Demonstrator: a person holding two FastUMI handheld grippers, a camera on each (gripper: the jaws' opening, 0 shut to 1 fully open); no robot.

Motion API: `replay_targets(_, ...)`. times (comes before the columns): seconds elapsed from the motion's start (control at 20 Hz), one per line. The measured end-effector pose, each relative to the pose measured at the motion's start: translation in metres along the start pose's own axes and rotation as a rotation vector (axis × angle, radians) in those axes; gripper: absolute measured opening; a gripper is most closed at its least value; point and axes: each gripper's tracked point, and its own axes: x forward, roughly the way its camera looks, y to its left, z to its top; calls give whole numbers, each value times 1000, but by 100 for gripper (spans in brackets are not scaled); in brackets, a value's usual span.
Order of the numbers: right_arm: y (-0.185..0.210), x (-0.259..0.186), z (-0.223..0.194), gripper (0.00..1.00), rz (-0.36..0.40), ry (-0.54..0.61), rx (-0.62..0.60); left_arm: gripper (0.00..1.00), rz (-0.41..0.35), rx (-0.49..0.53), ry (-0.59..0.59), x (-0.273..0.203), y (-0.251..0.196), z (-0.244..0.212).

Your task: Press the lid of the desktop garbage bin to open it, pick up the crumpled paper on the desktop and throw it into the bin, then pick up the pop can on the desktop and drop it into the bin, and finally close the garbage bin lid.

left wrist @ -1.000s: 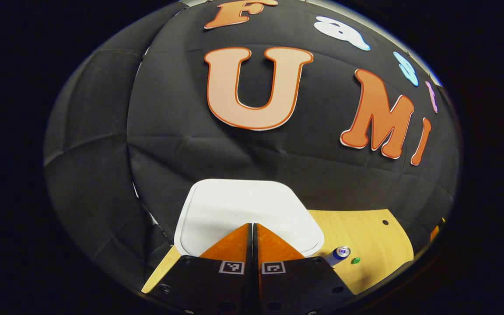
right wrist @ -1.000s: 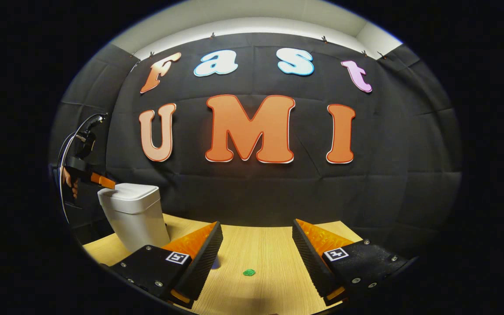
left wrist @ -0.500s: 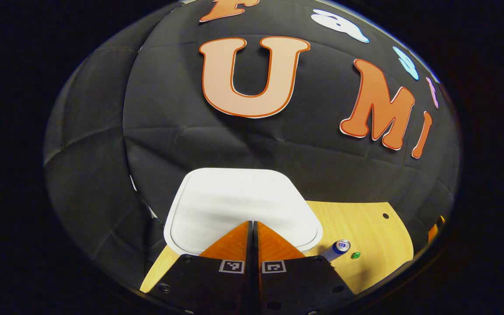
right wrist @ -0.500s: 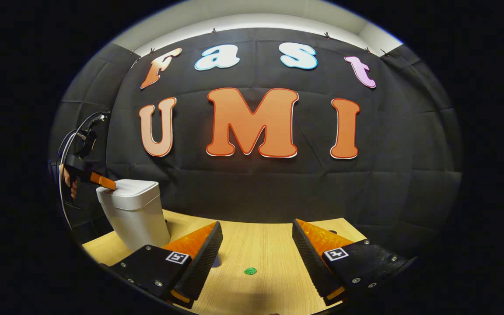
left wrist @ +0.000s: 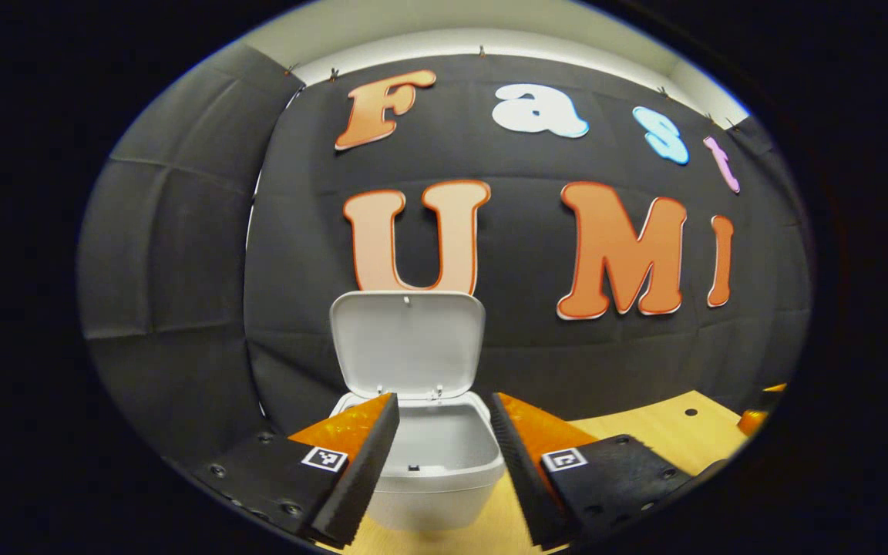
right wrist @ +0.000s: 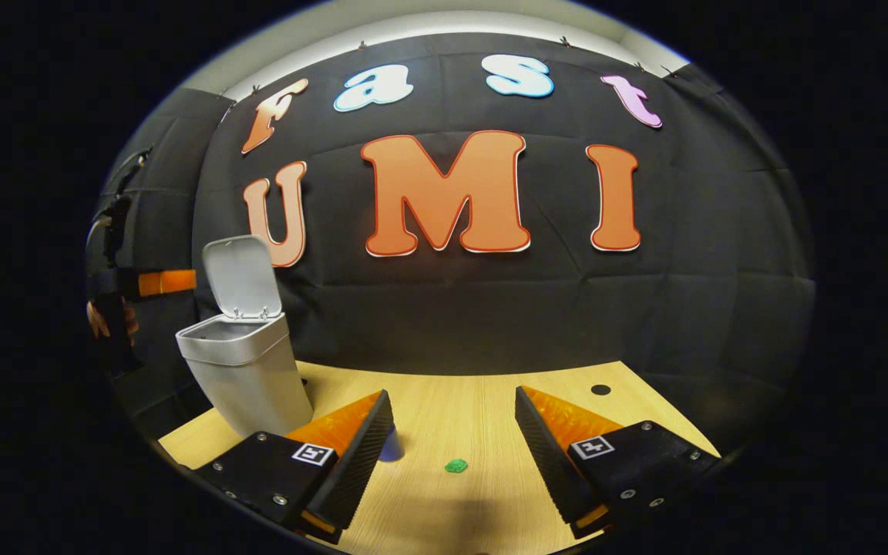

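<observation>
step 1 of 4 done: bin [right wrist: 247,370] lid [left wrist: 407,343] up | I see paper [right wrist: 456,465] and can [right wrist: 391,447] near, unpicked | both jaws wide, empty

a recording booth: black cloth wall [right wrist: 490,308] behind a wooden desktop [right wrist: 459,420].
</observation>
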Motion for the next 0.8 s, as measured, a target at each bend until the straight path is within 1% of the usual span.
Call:
replay_targets(0.05,0,2,-1,95,0,3,-9,90,5,-3,-25,-14,-7,9)
replay_targets(0.1,1,3,-5,96,7,9,-13,96,-4,-18,-34,-25,-19,13)
replay_targets(0.2,3,7,-13,95,19,22,-16,99,-12,-44,-45,-50,-39,15)
replay_targets(0.25,4,10,-18,95,25,29,-15,97,-29,-53,-48,-60,-51,15)
replay_targets(0.4,4,25,-42,95,35,57,-29,97,-51,-57,-29,-92,-81,1)
replay_targets(0.45,2,33,-54,95,36,66,-48,96,-63,-64,-13,-100,-89,-1)
replay_targets(0.55,-3,55,-88,96,30,115,-80,96,-104,-79,-27,-114,-108,8)
replay_targets(0.7,-3,94,-141,96,27,232,-101,96,-96,-7,-49,-126,-110,25)
replay_targets(0.75,-4,107,-157,96,18,261,-112,98,-92,6,-60,-131,-110,30)
replay_targets(0.8,-6,118,-174,96,10,292,-123,97,-87,22,-69,-134,-109,34)
